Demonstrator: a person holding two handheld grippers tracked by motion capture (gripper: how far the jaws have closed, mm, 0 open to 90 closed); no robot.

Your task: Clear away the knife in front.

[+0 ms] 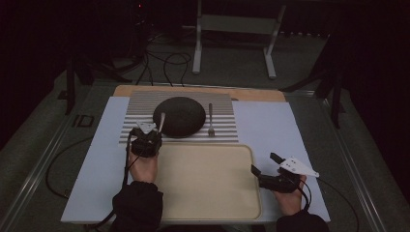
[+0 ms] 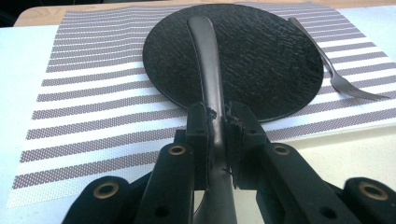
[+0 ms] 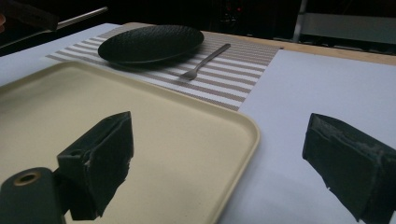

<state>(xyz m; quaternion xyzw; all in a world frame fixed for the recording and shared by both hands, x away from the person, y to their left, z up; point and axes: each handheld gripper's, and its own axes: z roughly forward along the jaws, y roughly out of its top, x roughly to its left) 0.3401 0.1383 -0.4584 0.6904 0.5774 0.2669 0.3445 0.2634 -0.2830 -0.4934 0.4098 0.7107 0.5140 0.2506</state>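
Here the counter (image 1: 270, 125) carries one striped placemat (image 1: 140, 102), one black plate (image 1: 180, 116), one fork (image 1: 211, 121) and one cream tray (image 1: 208, 181), with two grippers above them. The left gripper (image 1: 151, 134) has its fingers (image 2: 196, 135) clamped on the handle of a dark utensil (image 2: 209, 79); its working end is hidden. The utensil's long axis runs away from the person, and its free handle end reaches out over the plate's near left edge. The fork lies on the placemat just right of the plate, tines toward the person. The plate and the tray each hold nothing. The right gripper (image 1: 263, 166) hovers by the tray's right rim, its fingers (image 3: 102, 158) spread wide.
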